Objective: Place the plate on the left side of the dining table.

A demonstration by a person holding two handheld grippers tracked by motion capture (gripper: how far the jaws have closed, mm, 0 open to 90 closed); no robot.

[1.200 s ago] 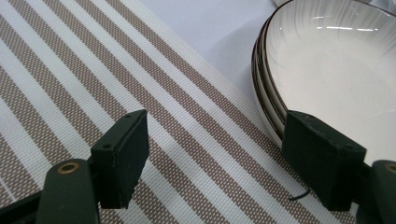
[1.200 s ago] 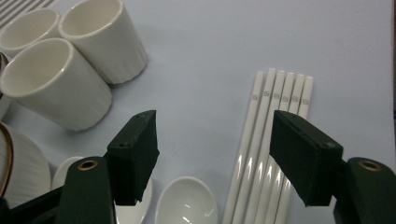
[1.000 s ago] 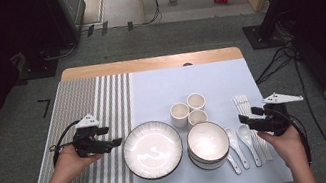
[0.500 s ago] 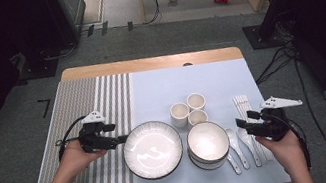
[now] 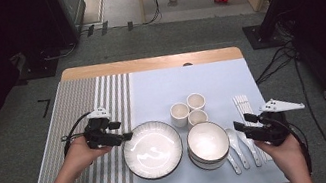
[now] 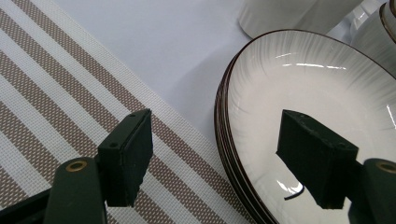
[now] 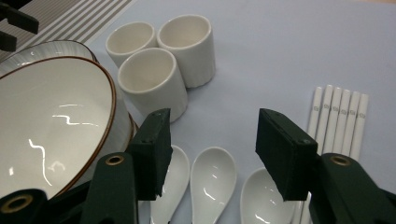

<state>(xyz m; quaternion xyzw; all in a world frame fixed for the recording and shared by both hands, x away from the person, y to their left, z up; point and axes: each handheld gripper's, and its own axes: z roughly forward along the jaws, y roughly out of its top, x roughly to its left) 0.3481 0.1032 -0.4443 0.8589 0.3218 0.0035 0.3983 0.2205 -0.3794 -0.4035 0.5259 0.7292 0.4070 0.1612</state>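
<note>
step: reach-in, nothing lifted; judged that the plate stack and a spoon were the two targets
plate stack (image 5: 152,149): sat near the front edge of the worktop (image 5: 199,80), just left of the bowl stack; rims in the left gripper view suggested about three plates, exact count unclear
left gripper (image 6: 215,158): jaws stood wide and straddled the plate stack's left rim, one jaw over the striped mat, one over the plate face; pads not pressing, nothing held
spoons (image 7: 212,179): three, side by side just right of the bowl stack
right gripper (image 7: 210,151): jaws half open and had just been closing; hovered above the spoons, nothing between them
next move: judged left had to drop and pinch the top plate's rim alone; right had to lower onto one spoon
bowl stack (image 5: 208,144): touching or nearly touching the plate stack; bowl count unclear
cups (image 5: 188,110): three, clustered just behind the bowl stack
chopsticks (image 7: 338,119): five white sticks, right of the spoons
striped mat (image 5: 83,110): one, left of the plate stack
</note>
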